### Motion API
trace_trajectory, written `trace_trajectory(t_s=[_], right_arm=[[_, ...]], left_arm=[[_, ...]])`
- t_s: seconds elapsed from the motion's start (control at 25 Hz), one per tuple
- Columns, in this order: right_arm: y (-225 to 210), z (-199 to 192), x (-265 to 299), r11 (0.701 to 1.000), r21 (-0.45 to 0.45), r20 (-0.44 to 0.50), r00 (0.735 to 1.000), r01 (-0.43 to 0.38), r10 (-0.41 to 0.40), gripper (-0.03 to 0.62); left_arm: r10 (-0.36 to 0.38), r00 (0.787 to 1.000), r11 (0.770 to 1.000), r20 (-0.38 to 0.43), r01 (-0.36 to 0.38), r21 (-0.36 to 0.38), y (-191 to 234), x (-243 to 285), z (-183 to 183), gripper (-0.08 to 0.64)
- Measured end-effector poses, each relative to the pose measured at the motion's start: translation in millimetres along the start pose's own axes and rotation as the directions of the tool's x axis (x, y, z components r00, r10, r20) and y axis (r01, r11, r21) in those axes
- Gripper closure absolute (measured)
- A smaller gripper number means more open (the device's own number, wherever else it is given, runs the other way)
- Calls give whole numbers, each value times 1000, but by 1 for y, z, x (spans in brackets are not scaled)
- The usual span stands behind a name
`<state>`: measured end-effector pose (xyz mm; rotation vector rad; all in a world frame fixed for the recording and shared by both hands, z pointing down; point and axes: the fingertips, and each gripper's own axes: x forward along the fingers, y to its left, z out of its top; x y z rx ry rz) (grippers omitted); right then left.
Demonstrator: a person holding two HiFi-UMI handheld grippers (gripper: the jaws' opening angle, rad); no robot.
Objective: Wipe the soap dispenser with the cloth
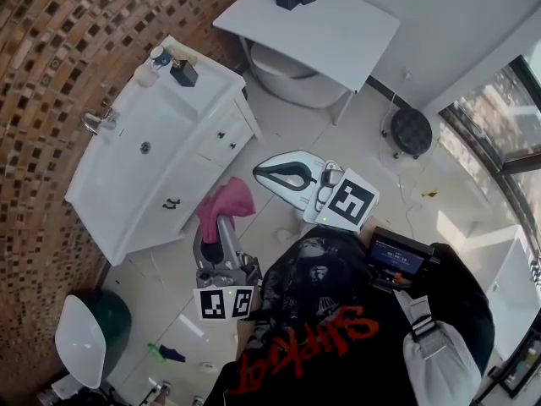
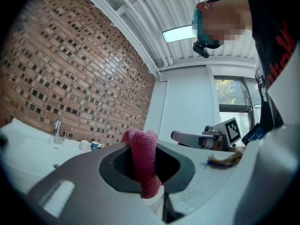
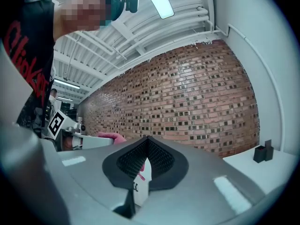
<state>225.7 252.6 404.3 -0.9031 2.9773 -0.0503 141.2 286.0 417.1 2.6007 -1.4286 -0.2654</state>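
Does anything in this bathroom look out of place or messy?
A green and blue scrap lies loose on the floor near the dark green bin, and a small yellowish bit lies by the window. Nothing looks spilled on the vanity.

pink cloth [image 1: 226, 203], white vanity [image 1: 182, 189], brown brick wall [image 1: 59, 57] speckled with dark tiles, pale floor [image 1: 279, 134].

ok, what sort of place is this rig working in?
Looks like a bathroom, possibly a mock-up: a white vanity with a sunken basin, a chrome tap at its back edge, and a mosaic-tiled wall curving behind it.
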Motion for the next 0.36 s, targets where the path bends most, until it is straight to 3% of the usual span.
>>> trace_trajectory(t_s=[0.36], right_arm=[[9,4,2,1000,6,8,1000,-26,26,592]], left_arm=[[30,1000,999,-3,-31,-21,2,-9,-4,514]])
